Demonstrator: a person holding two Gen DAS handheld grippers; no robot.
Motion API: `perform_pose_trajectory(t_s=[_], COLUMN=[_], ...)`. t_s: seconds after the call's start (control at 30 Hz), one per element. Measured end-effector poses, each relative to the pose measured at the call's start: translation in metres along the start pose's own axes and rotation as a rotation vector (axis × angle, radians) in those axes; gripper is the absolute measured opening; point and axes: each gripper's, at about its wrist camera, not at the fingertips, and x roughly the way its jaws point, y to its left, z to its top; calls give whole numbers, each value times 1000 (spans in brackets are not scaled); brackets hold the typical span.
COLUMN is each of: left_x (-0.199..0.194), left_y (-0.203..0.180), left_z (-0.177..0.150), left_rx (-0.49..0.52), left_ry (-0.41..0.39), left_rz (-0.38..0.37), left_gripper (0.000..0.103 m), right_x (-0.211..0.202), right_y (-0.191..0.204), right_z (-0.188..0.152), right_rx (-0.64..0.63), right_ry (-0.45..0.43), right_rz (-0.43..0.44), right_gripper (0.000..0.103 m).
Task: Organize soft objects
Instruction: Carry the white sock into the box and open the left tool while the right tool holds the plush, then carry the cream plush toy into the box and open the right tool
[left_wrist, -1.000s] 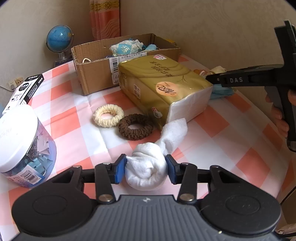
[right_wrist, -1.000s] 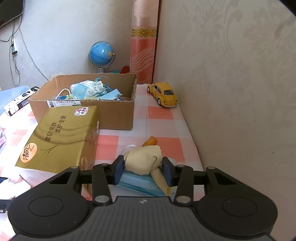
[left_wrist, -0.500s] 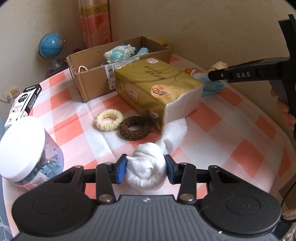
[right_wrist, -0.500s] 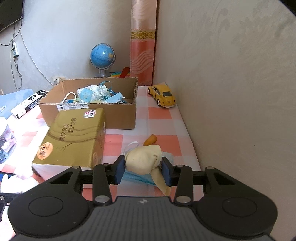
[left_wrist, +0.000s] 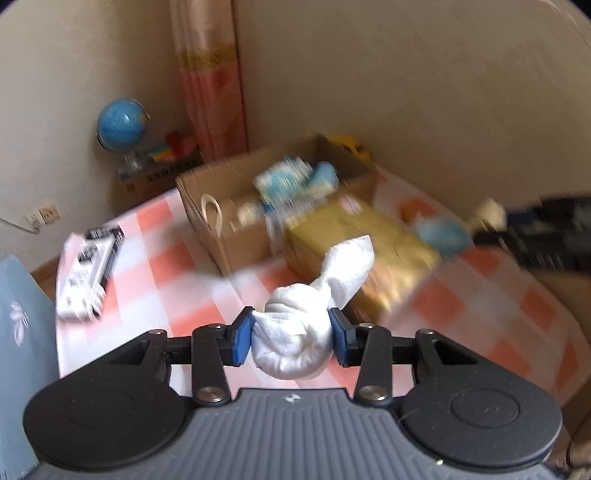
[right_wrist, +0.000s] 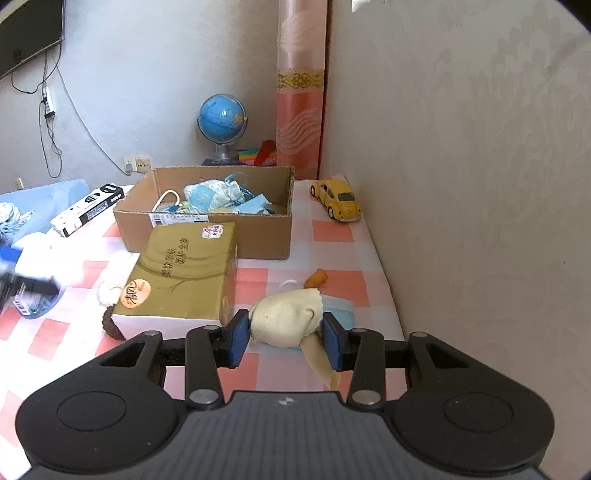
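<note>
My left gripper is shut on a knotted white cloth and holds it in the air above the checked table; the view is blurred by motion. My right gripper is shut on a cream cloth, with a blue face mask beneath it, above the table by the wall. The open cardboard box with soft blue items stands at the back; it also shows in the left wrist view. The gold tissue pack lies in front of the box.
A yellow toy car sits by the wall. A black-and-white box and a globe are at the back left. A cream scrunchie and a brown scrunchie lie beside the tissue pack. A clear jar is at far left.
My left gripper has lifted the white cloth off the table and swung up toward the box. My right gripper has risen with the cream cloth.
</note>
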Motion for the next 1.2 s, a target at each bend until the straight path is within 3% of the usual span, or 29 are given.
perform_pose_trajectory(t_s=[0.13,0.27,0.5,0.57,0.63,0.73,0.9,1.2], left_x=[12,39,85,93,97,92,68,6], left_y=[16,33,57,62,64,62,46,7], left_z=[35,67,94,97,99,98,82,22], left_rx=[-13,-58,-151,-189,-206,-196,-123,-91], left_ry=[-52,-54,-52,-64,-74,-81,-46,-46], left_rz=[38,50,103,119,143,187,183,146], left_gripper=[42,42,43,51,78,81,91,94], right_x=[-4,-5,-8,-8,-7,-8,-9,-11], right_y=[2,4,4,3,3,3,6,17], right_z=[2,3,5,5,5,5,7,27], right_rx=[-9,-18,-36,-35,-32,-29,-39,-68], right_ry=[-5,-8,-14,-13,-12,-11,-15,-36], right_rz=[11,14,9,9,7,9,20,58], right_gripper=[47,46,46,47,47,47,47,47])
